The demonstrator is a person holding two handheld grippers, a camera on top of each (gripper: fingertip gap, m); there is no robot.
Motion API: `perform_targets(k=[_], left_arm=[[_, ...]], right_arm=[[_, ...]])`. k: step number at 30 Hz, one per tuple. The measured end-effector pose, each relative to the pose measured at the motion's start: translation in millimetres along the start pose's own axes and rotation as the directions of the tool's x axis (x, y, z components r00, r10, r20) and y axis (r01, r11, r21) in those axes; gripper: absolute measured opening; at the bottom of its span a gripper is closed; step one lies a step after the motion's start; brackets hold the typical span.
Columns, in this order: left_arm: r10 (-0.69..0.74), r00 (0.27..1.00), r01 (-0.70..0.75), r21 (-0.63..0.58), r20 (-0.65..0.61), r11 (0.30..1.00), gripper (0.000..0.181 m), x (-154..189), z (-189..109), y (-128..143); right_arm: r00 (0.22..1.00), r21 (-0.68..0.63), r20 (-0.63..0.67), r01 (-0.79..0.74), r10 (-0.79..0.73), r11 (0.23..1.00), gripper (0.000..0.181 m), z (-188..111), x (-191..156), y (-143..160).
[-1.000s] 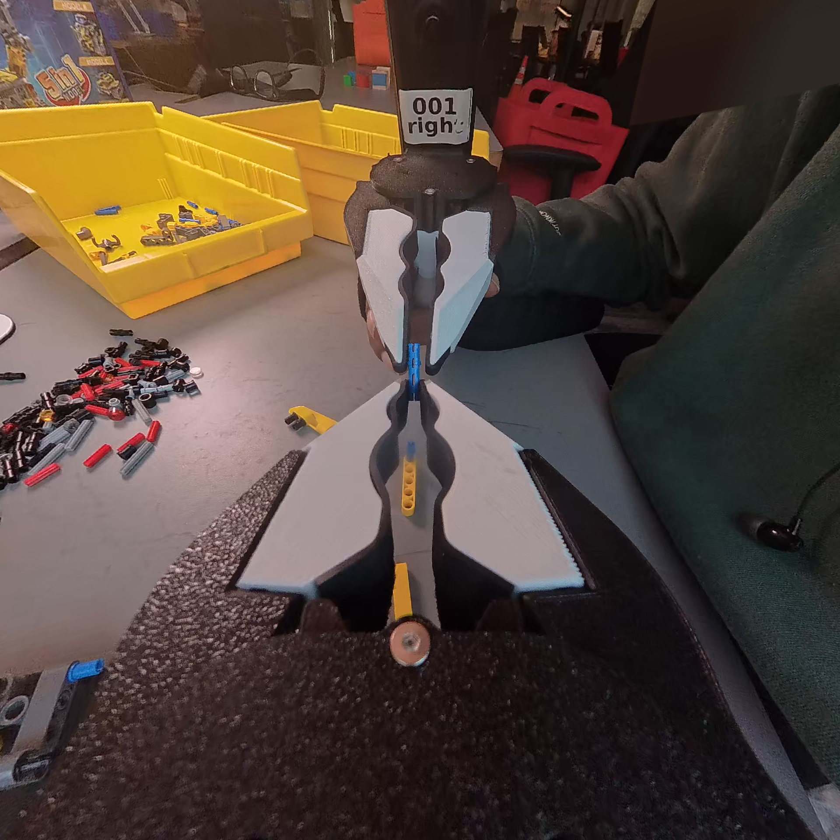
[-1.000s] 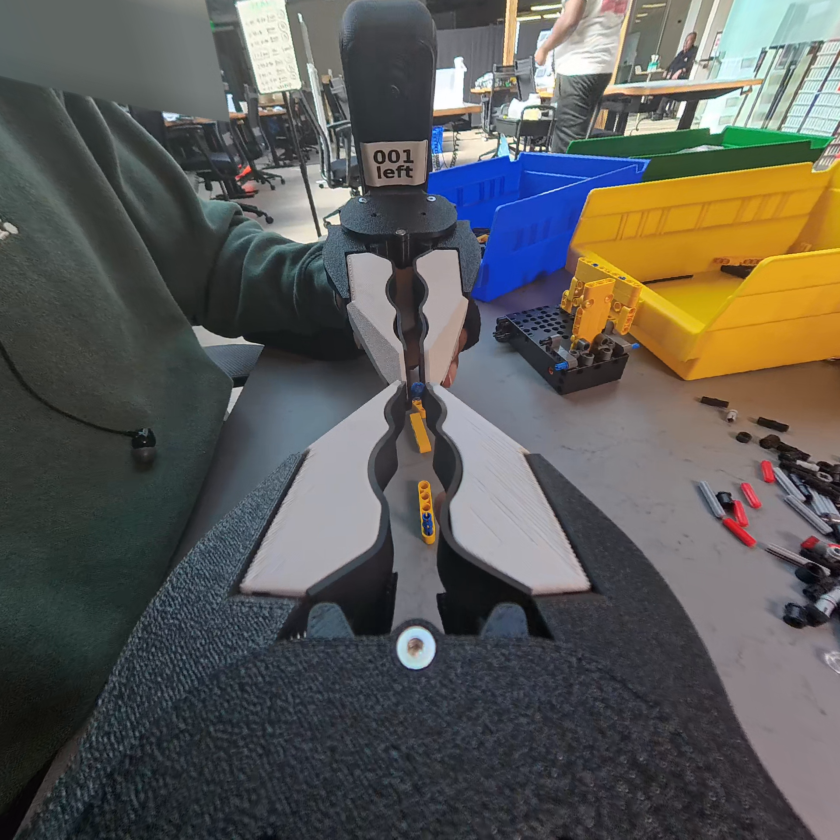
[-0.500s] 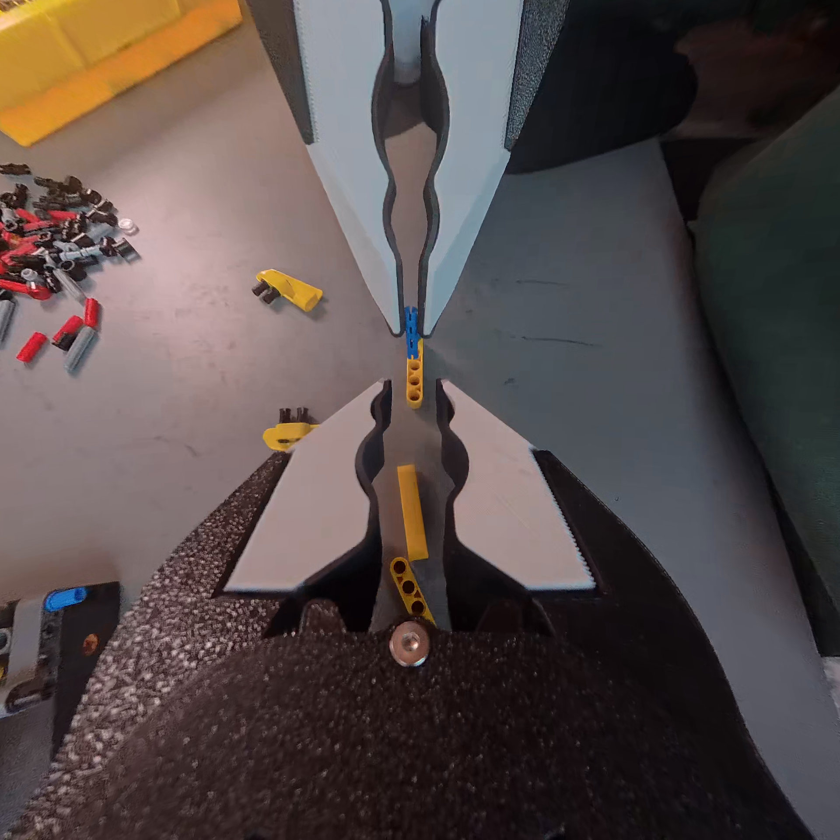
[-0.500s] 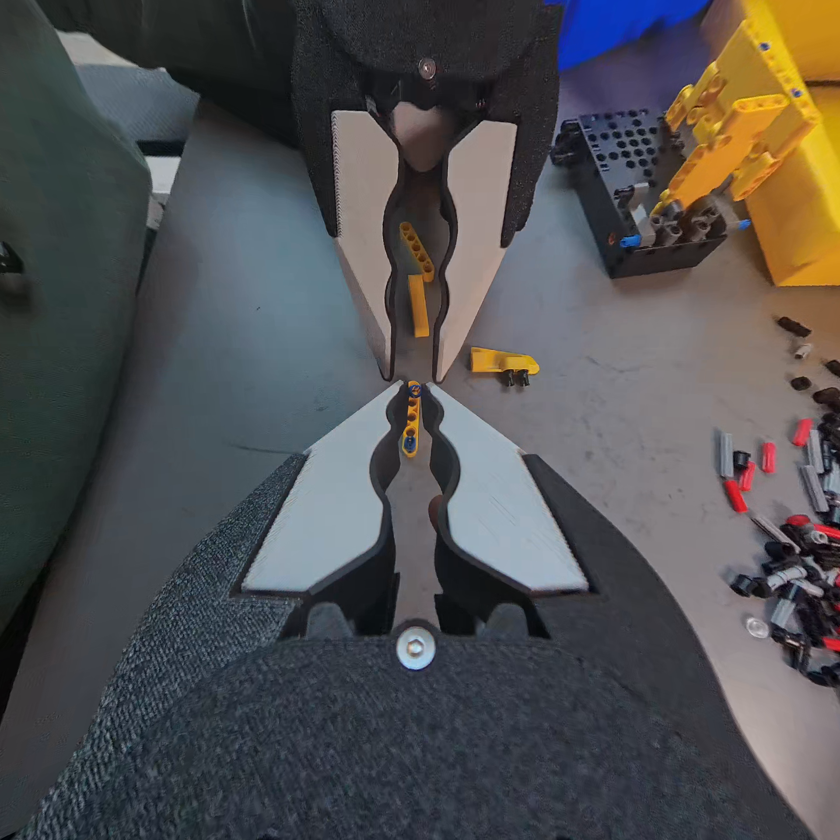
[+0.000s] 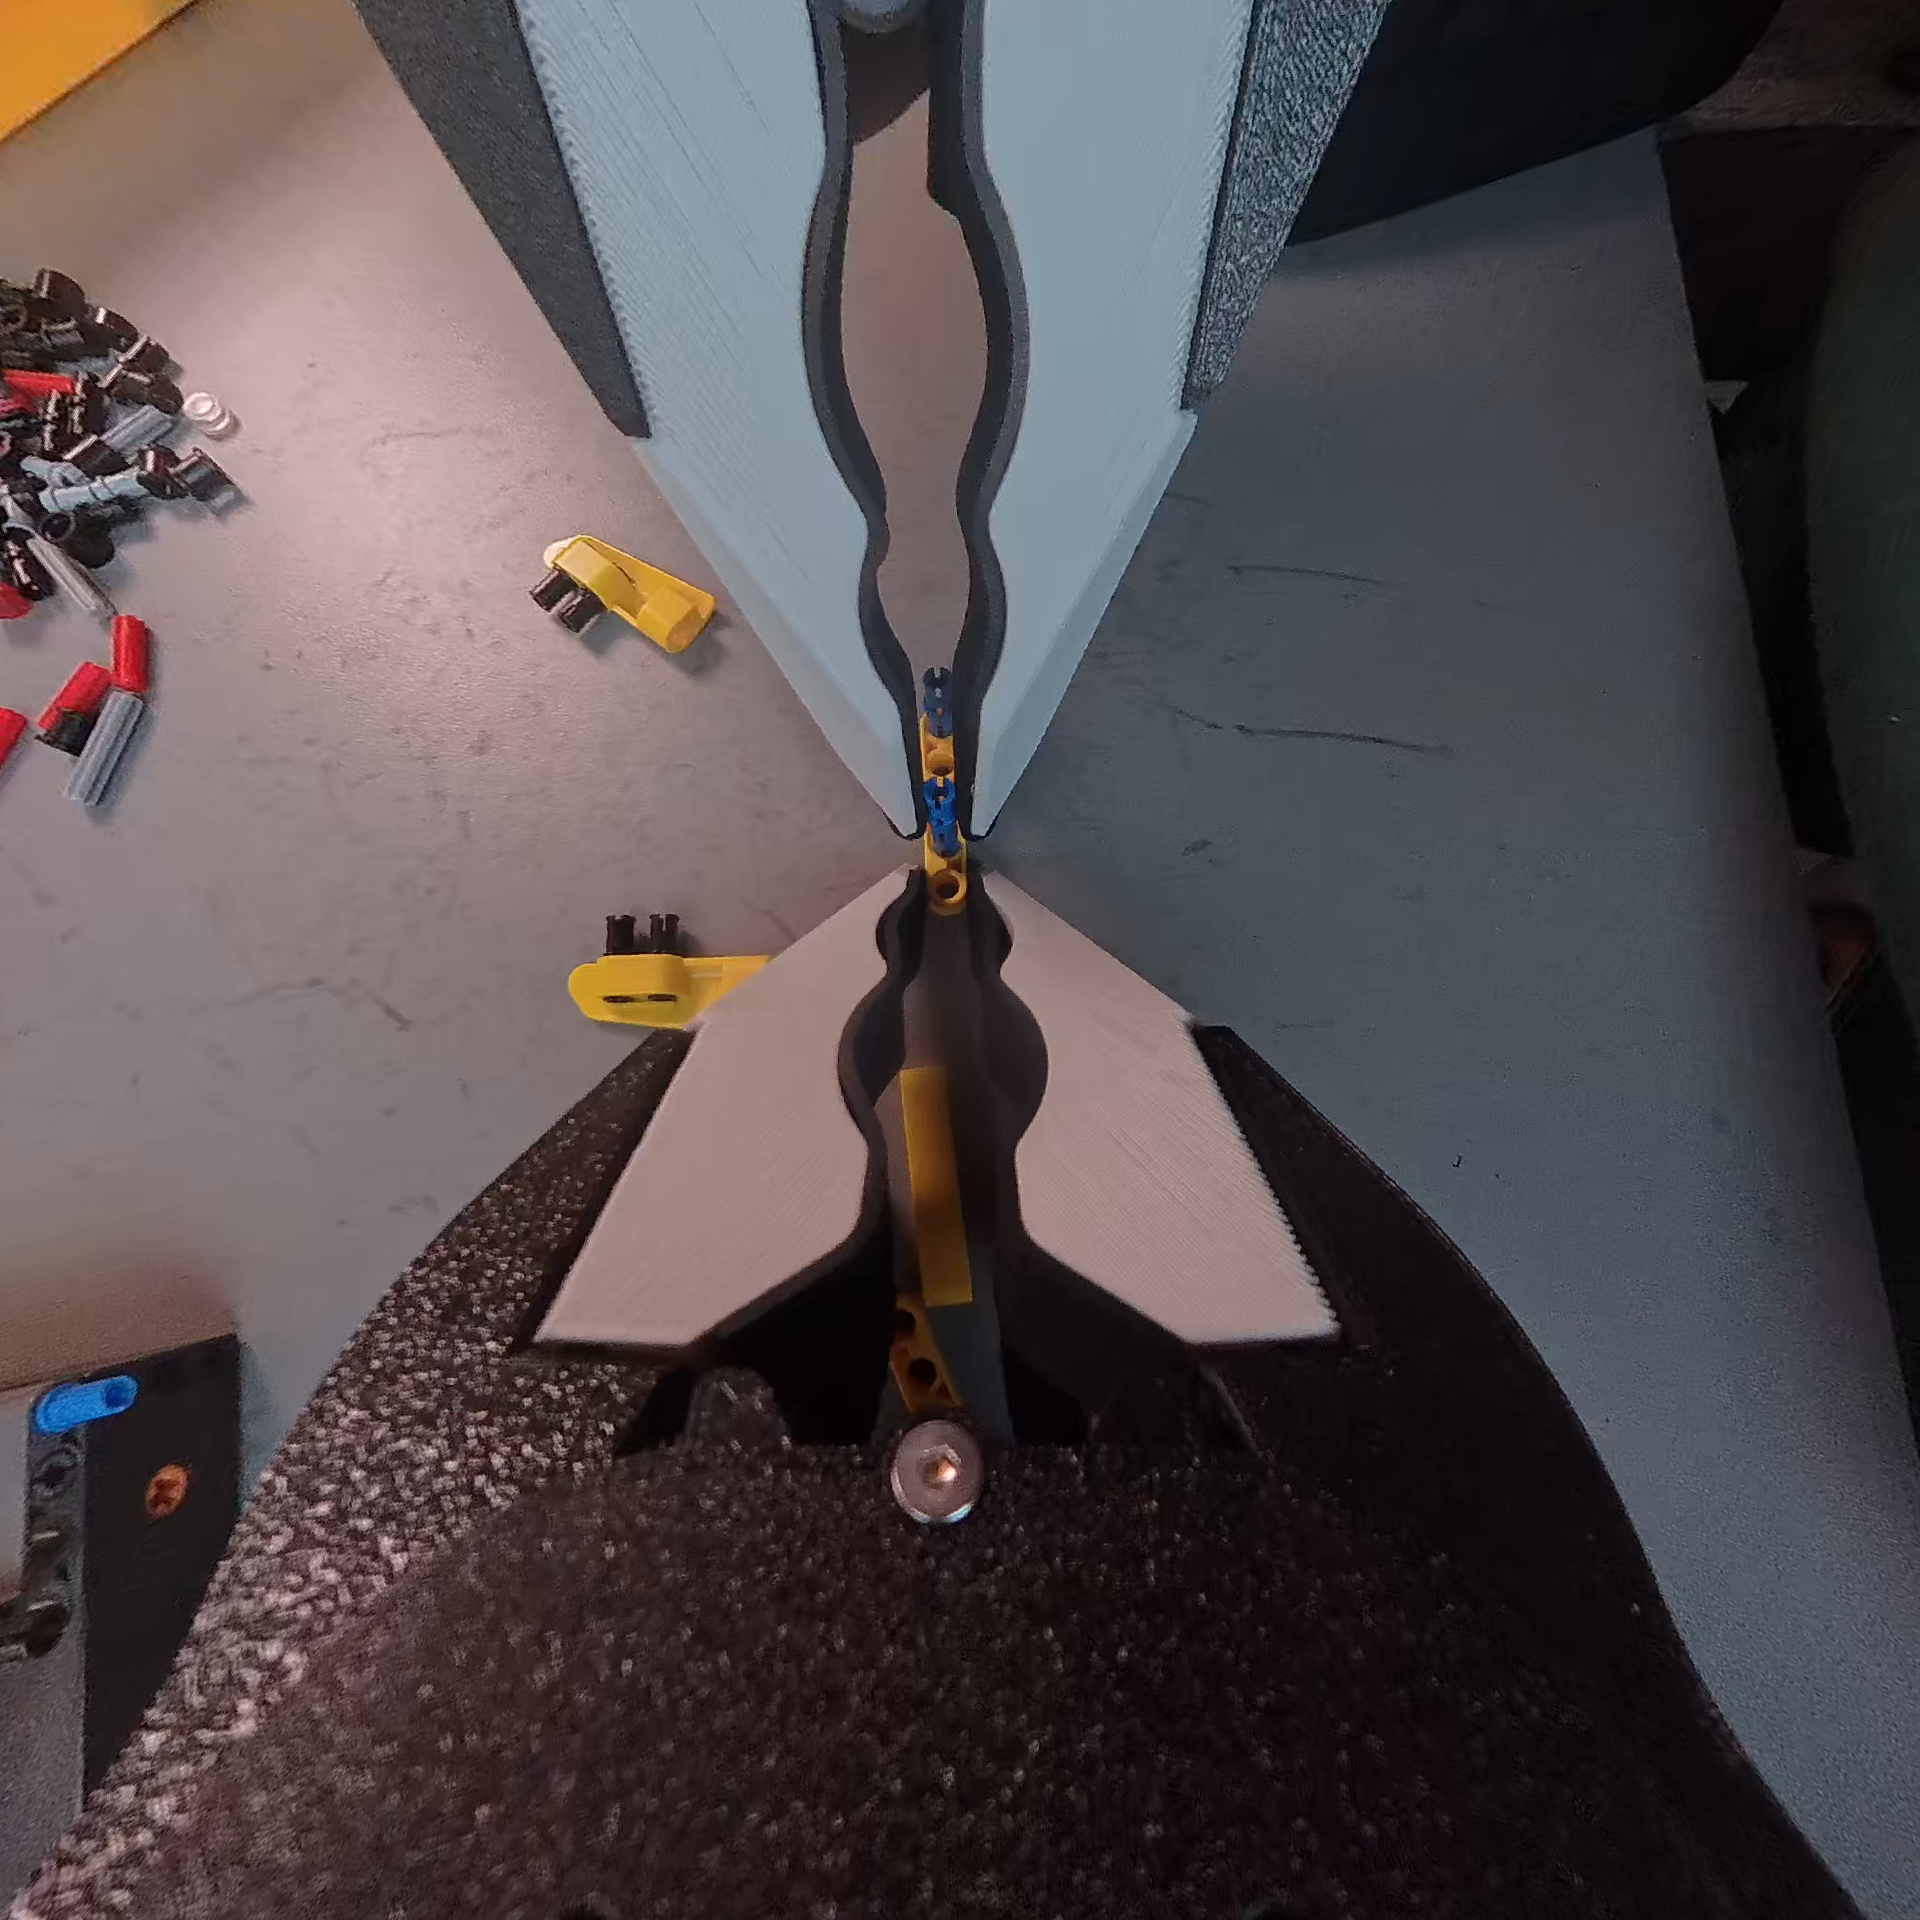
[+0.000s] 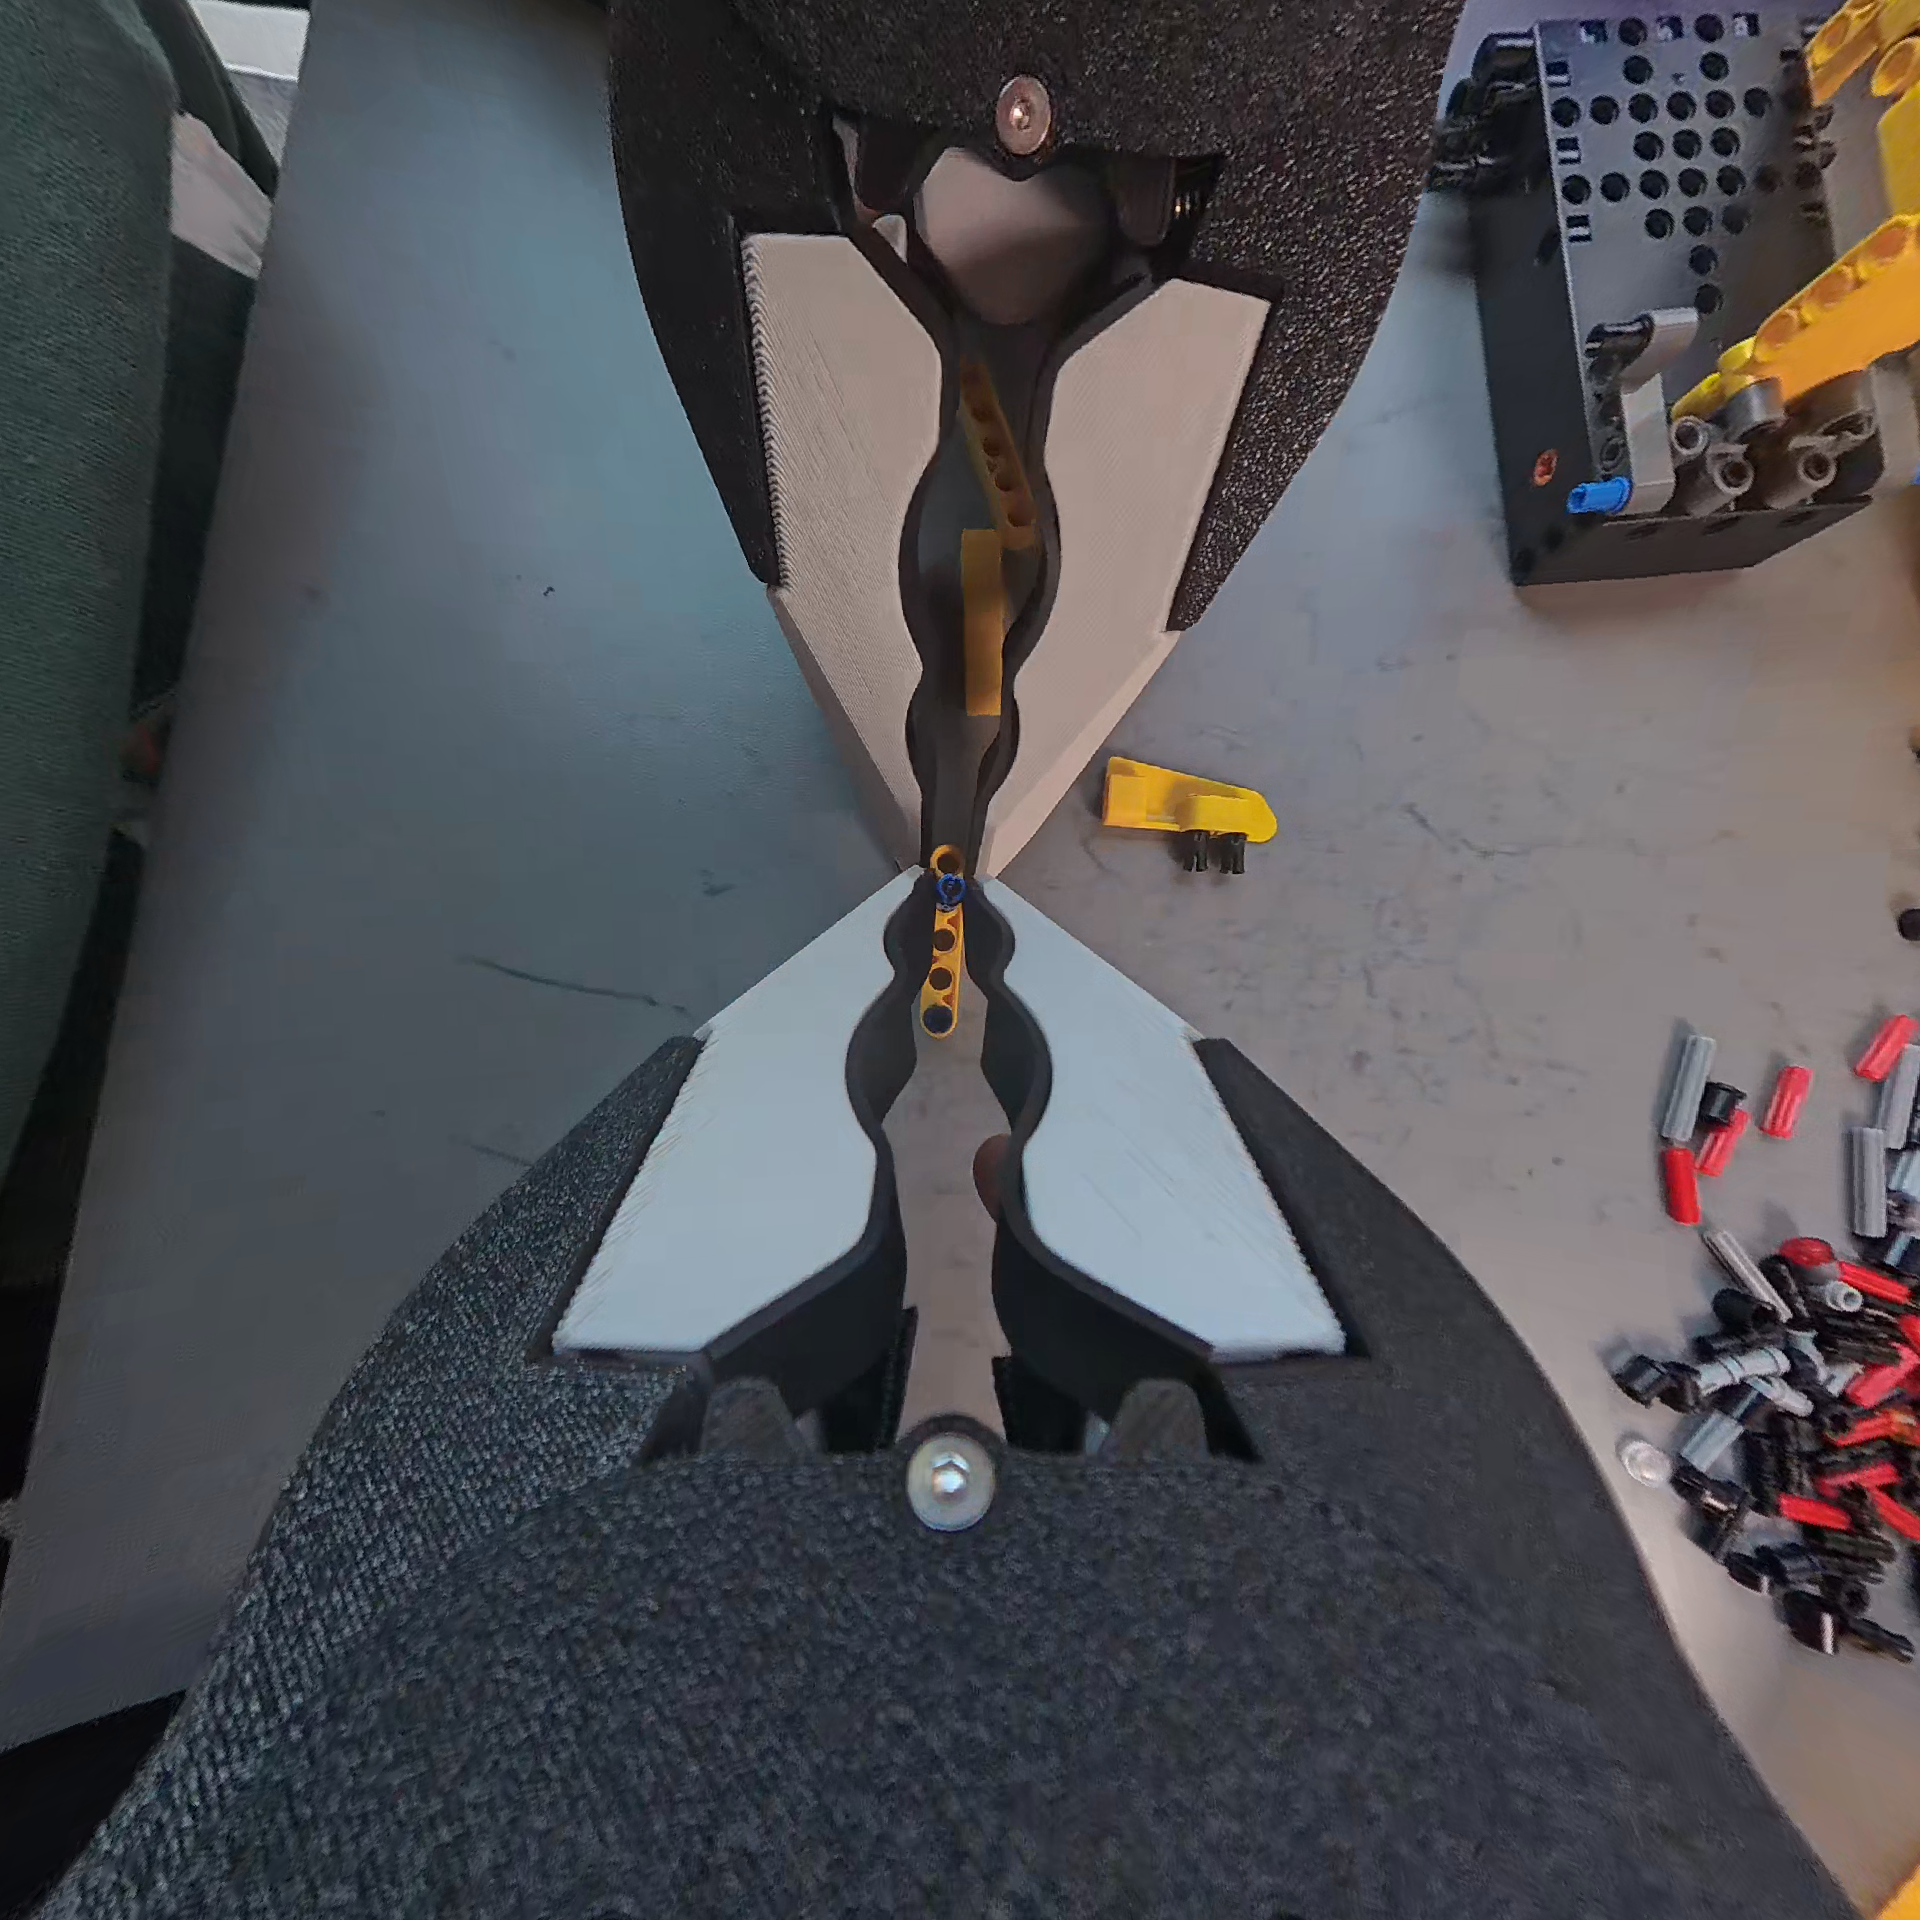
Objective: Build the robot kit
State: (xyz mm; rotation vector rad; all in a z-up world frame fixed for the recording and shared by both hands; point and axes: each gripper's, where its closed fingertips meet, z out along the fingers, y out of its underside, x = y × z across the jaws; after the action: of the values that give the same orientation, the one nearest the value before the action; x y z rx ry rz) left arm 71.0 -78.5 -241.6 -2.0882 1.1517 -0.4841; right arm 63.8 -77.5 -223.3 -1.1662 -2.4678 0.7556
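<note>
Both hand-held grippers point tip to tip, low over a grey worktop (image 5: pixel 1455 727).

Right hand-held gripper (image 6: pixel 948 902): jaws nearly closed, pinching a small yellow perforated beam (image 6: pixel 940 971) that carries blue pins (image 5: pixel 938 694). In the left wrist view this gripper comes down from the top edge, and the beam (image 5: pixel 943 821) runs lengthwise between its tips, its lower end jutting out toward the other gripper.

Left hand-held gripper (image 5: pixel 945 888): jaws drawn close together, tips meeting around the protruding end of the same beam. Whether they actually clamp it cannot be told. Seen through the gap between its fingers are a plain yellow bar (image 5: pixel 935 1184) and another holed yellow beam (image 5: pixel 920 1351); the pictures do not settle whether these lie on the worktop or in the jaws.

Around them:
- Two yellow angled pieces with black pins, one just left of the left gripper (image 5: pixel 649 982), one farther up (image 5: pixel 623 603).
- A loose scatter of red, grey and black pins (image 6: pixel 1808 1340) to the right-hand side in the right wrist view.
- A black perforated block with yellow beams and a blue pin attached (image 6: pixel 1683 312), top right of the right wrist view.
- A dark green sleeve or garment (image 6: pixel 73 416) at the left edge.

No legible writing or brand marks show.
</note>
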Motion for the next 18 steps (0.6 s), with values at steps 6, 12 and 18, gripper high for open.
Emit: perform_targets(k=[6,12,18], left_arm=[[-0.011,1.000,0.011,0.000,-0.009,1.000,0.006,0.0,0.1,0.1],[-0.019,1.000,0.019,0.000,-0.015,1.000,0.006,0.0,-0.2,0.3],[-0.023,1.000,0.023,0.000,-0.020,1.000,0.006,-0.1,-0.3,0.2]], right_arm=[[0.996,-0.053,-0.010,0.092,-0.093,0.994,0.004,1.0,-1.1,-0.6],[0.995,-0.094,0.029,0.099,-0.097,0.991,0.004,-0.4,-0.4,8.1],[0.993,-0.143,0.063,0.105,-0.097,0.984,0.004,-0.1,-0.5,6.5]])
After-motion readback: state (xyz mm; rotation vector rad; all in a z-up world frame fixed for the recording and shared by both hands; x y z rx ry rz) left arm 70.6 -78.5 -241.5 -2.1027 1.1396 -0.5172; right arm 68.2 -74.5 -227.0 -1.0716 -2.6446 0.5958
